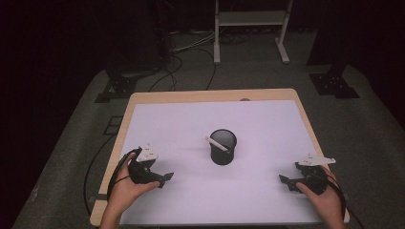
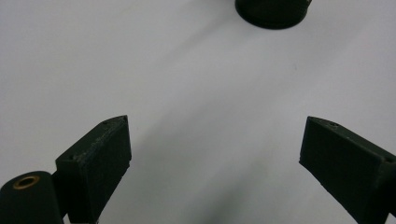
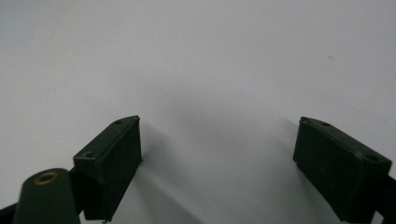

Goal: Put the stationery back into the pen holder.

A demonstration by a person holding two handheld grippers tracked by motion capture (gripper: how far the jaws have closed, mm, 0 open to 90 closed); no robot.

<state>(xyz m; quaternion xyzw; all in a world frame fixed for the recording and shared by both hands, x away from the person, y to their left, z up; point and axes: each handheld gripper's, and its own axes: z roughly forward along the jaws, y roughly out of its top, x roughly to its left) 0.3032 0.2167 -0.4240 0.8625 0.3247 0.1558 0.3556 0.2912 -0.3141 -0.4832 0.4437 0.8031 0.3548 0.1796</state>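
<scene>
cup: we see the black mesh cup (image 1: 223, 146) upright at frame centre on the white table (image 1: 267, 200) | contents: one white stick (image 1: 216, 143) leaning left | left claw (image 1: 165, 178) lower left, jaws wide, empty | right claw (image 1: 285, 181) lower right, jaws wide, empty; both well apart from cup

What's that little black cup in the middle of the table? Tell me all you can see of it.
The black cup is a small round holder that looks like dark wire mesh, standing upright near the middle of the white table cover. It is open at the top, and a white stick-like thing, perhaps a pen, leans inside with one end poking over the rim on the left. Its solid round base rests flat on the cover. Nothing else touches it.
</scene>
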